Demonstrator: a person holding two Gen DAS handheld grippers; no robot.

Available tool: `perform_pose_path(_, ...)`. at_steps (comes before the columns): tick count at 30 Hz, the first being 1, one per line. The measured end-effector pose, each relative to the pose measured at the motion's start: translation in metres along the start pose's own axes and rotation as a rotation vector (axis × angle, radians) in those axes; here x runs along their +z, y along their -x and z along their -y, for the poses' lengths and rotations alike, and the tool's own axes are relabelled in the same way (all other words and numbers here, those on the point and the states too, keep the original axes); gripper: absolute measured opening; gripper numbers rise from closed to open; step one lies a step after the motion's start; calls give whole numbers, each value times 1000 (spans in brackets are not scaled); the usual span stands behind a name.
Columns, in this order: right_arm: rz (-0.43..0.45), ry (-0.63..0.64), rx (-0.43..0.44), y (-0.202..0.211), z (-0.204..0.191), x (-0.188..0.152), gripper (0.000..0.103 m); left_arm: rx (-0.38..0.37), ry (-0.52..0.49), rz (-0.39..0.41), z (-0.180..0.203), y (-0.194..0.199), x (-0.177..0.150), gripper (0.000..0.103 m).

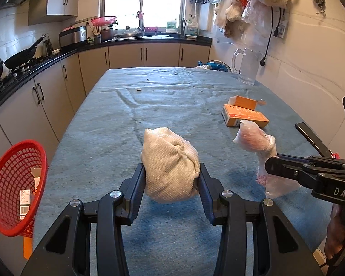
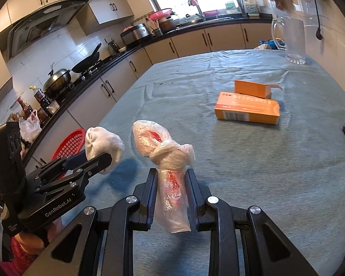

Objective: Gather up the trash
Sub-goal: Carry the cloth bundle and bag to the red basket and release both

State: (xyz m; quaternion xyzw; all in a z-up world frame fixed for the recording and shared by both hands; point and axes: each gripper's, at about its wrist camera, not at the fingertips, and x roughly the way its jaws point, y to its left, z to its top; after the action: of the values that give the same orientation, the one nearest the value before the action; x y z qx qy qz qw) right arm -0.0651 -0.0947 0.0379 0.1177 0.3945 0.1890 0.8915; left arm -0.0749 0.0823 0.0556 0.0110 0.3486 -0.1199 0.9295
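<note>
Your left gripper point(image 1: 172, 179) has its jaws partly closed and pressed on either side of a crumpled cream-white knitted cloth wad point(image 1: 170, 163), which hangs off the desk between them; from the right wrist view the same wad point(image 2: 103, 145) shows at the left, pinched at the tip of that gripper point(image 2: 103, 161). Your right gripper point(image 2: 171, 184) has its jaws drawn in narrower and clamped on a knotted clear plastic bag with red print point(image 2: 170, 172), the knot and its puffed loop standing above the jaws and the tail hanging below them; in the left wrist view that bag point(image 1: 260, 147) sits at the right, gripped by the black gripper point(image 1: 272, 165) reaching in from that side. Both pieces are lifted clear of the wrinkled blue-grey cloth-covered desk point(image 1: 163, 105), side by side at its near end. Still lying on the desk, towards the far right, are two orange cardboard boxes: a long one point(image 2: 247, 111) with a barcode on its near face, and a smaller one point(image 2: 253, 88) with an open flap just behind it. A clear glass pitcher point(image 2: 292, 41) stands at the far right corner. The round red plastic mesh basket point(image 1: 16, 188) sits beyond the desk's left edge, near you, tilted so its mouth faces the desk, with a labelled piece of packaging point(image 1: 26, 200) already inside.
</note>
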Motion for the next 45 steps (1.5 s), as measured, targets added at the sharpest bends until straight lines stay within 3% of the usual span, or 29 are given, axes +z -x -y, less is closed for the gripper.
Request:
perform_pose_path(27,-40,86,0,-21,-59,8,27,15,99,65,-54,28,-10,43)
perform_pose_path(45,-77,208,66,-55,-141,30,27,105,240,143,-140,68,-17,43)
